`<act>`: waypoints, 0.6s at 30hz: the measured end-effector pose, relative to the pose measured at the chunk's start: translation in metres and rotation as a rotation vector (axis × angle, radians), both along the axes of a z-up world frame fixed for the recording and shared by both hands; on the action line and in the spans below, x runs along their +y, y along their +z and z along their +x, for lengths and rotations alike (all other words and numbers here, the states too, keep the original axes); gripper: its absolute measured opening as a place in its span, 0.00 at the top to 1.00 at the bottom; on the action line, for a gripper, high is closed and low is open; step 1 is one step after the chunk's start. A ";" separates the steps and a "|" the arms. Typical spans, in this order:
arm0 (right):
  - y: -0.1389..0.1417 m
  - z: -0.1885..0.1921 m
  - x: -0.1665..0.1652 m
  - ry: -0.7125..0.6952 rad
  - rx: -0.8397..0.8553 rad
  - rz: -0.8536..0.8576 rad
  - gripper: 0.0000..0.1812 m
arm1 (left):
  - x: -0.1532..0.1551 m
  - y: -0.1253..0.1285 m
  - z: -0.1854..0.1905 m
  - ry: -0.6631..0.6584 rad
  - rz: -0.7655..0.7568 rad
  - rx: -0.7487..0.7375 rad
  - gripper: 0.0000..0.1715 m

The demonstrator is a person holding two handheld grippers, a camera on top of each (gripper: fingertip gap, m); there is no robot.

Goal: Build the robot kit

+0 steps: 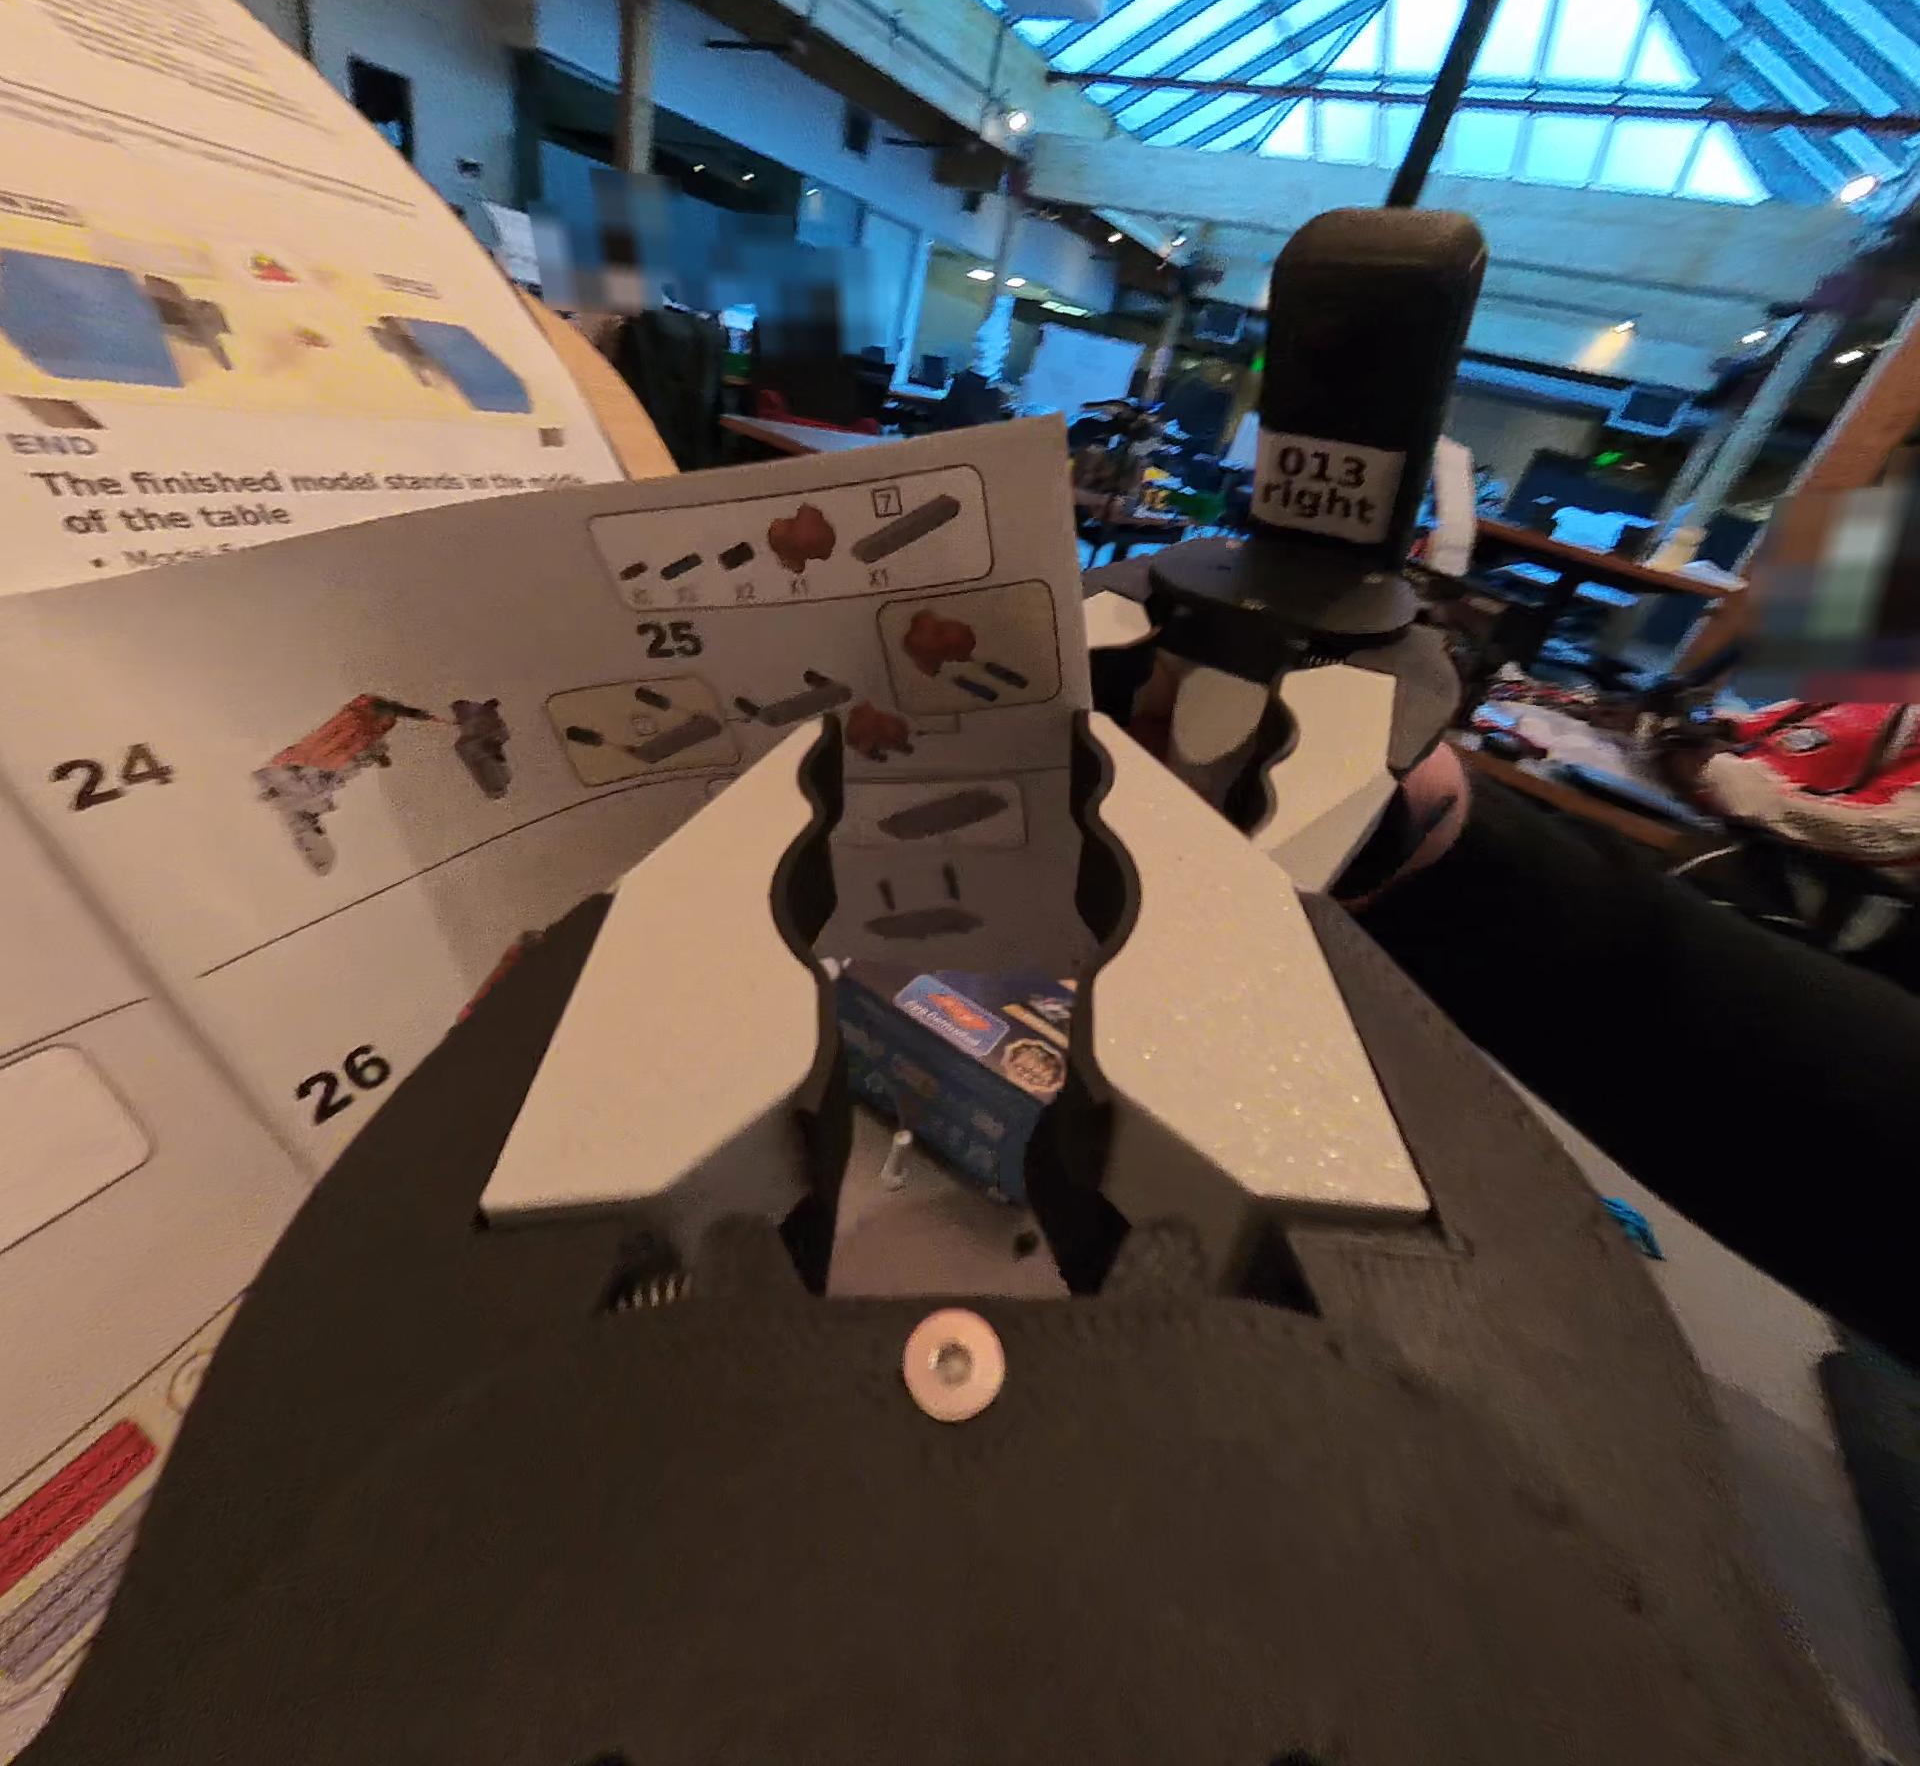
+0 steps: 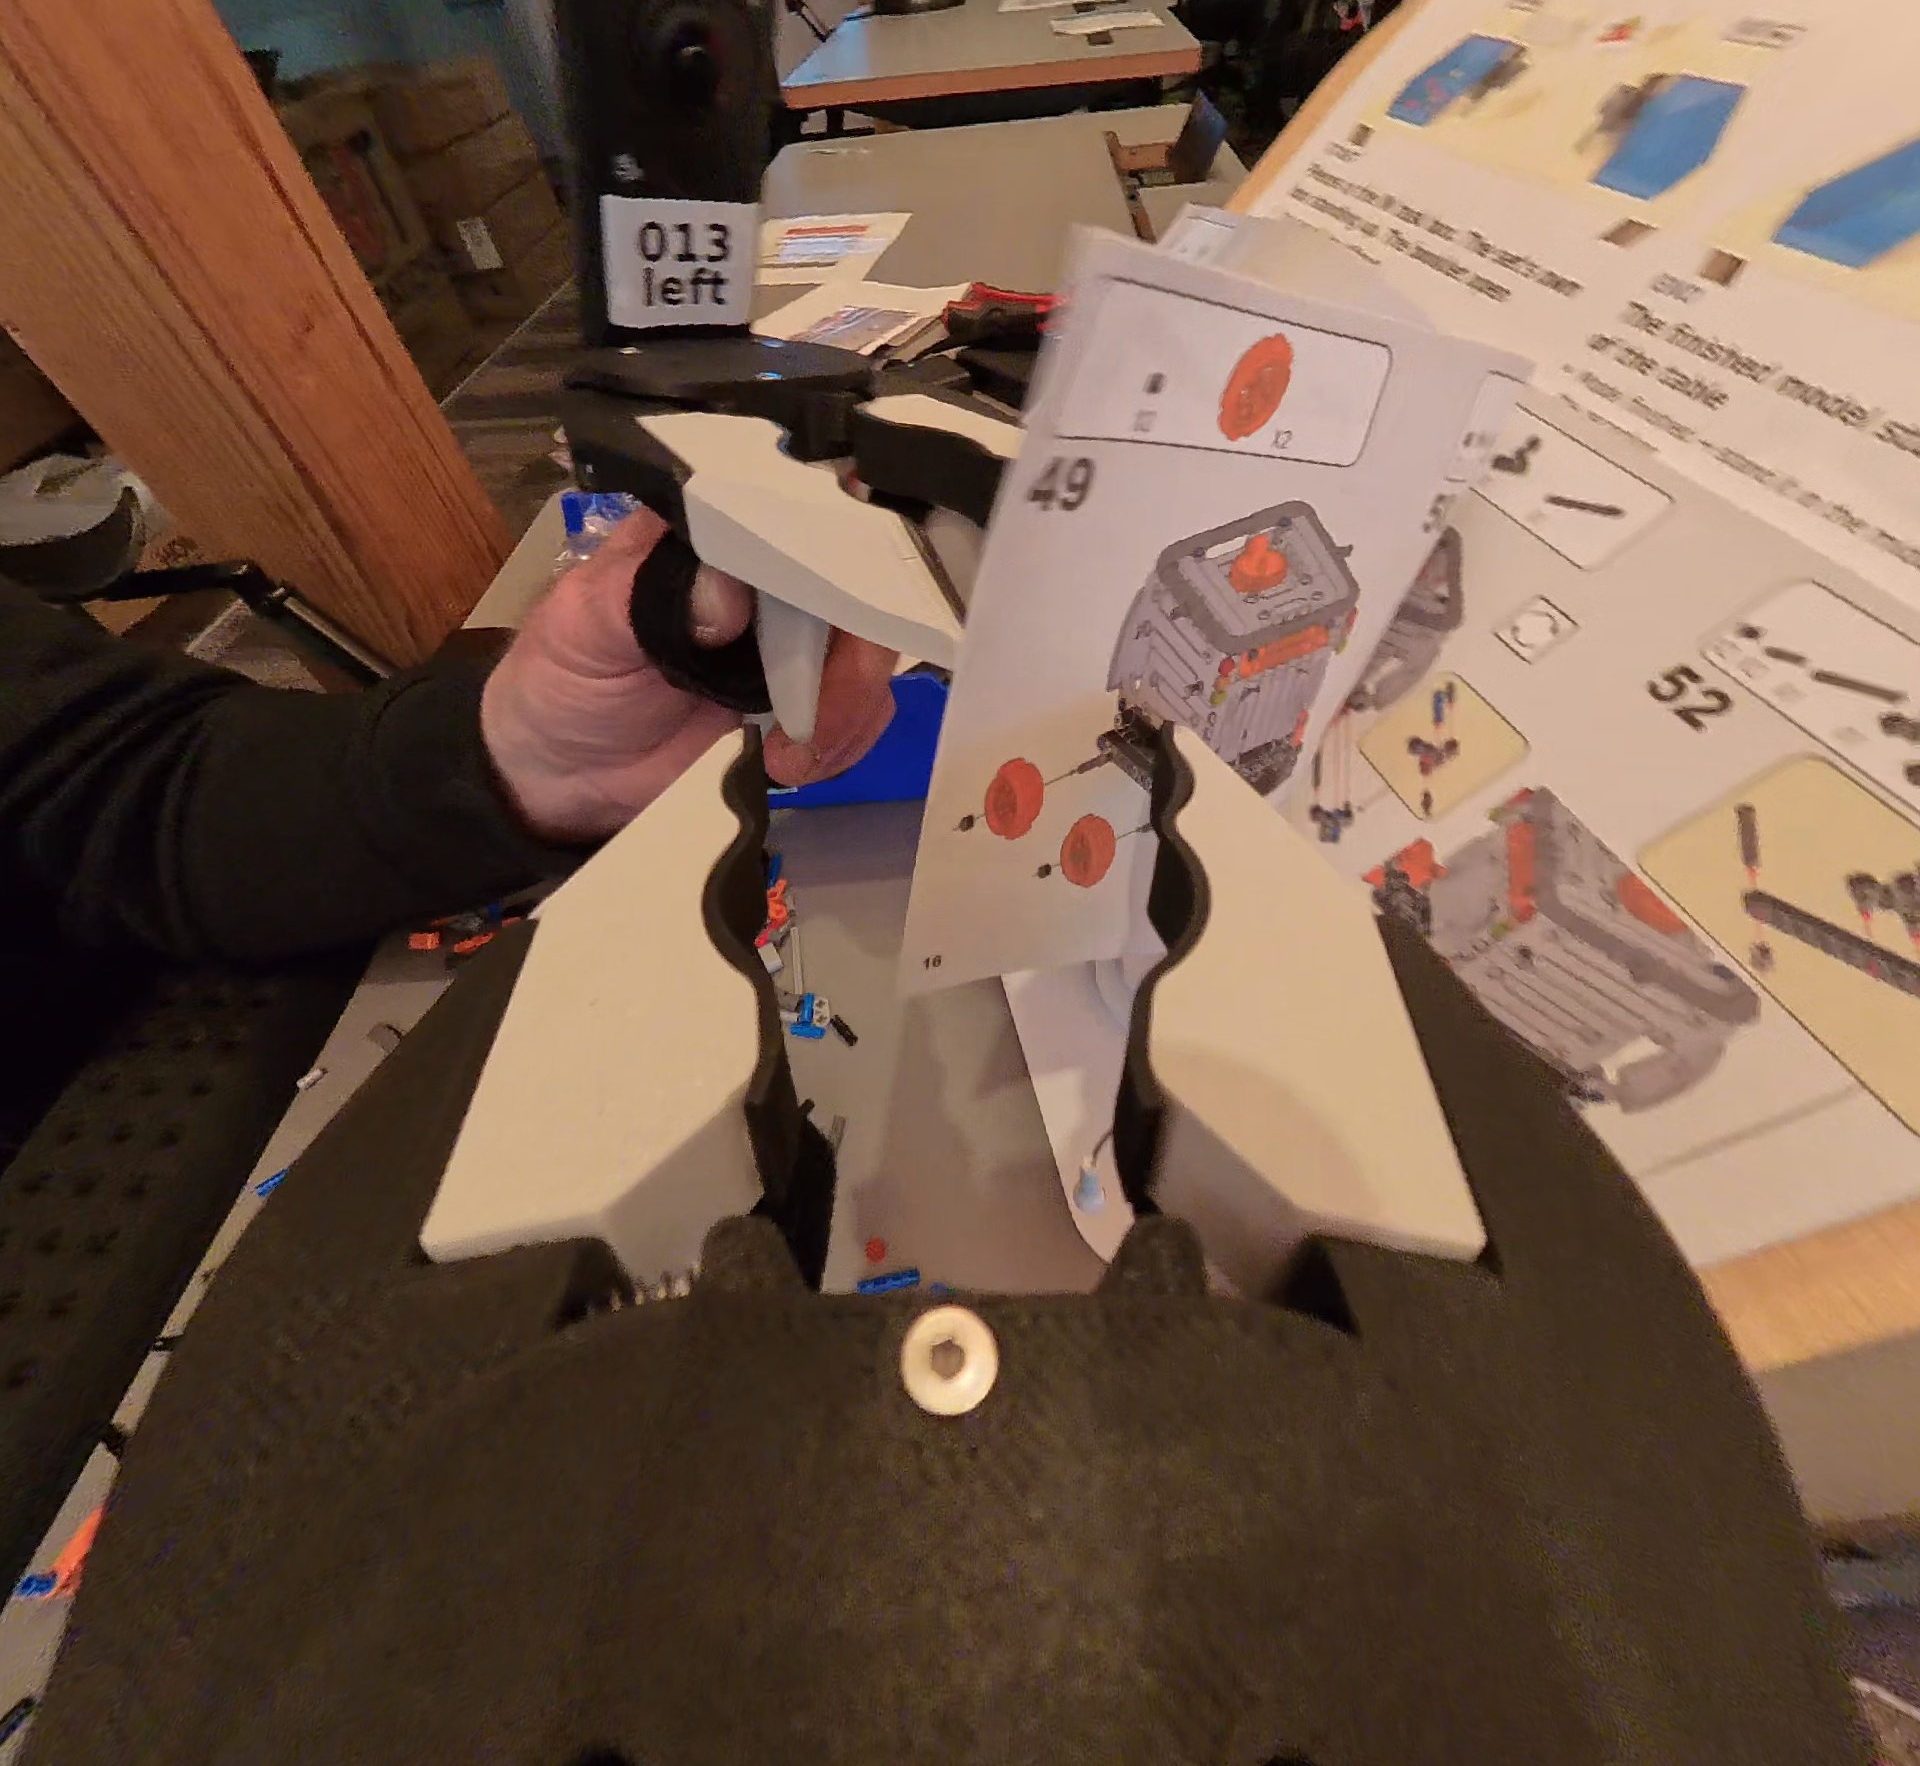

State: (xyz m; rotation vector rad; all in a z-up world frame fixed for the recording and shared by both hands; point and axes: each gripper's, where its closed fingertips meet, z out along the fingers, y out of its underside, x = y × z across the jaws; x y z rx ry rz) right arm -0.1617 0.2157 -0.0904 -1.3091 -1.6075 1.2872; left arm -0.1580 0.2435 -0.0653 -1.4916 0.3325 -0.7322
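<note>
Loose small parts (image 2: pixel 800 978) litter the grey tabletop (image 2: pixel 935 1093); both the left gripper (image 1: pixel 951 771) and the right gripper (image 2: pixel 956 781) gape wide, a booklet page (image 2: pixel 1174 625) perhaps brushing the right one.

Daylight comes through the skylight (image 1: pixel 1507 54) at the upper right of my left view, cool and blue; the room below is dim. Both views bend strongly at the edges. The paper sheets (image 2: pixel 1143 625) near my claws look soft and slightly blurred.
</note>
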 end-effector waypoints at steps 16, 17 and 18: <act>0.006 -0.004 -0.002 0.013 0.049 -0.044 0.58 | -0.012 0.009 -0.001 -0.253 0.029 -0.261 0.74; 0.006 -0.003 -0.001 0.014 0.051 -0.048 0.58 | -0.012 0.008 -0.002 -0.265 0.027 -0.283 0.75; 0.006 -0.003 -0.001 0.014 0.051 -0.051 0.58 | -0.010 0.006 -0.003 -0.268 0.021 -0.297 0.76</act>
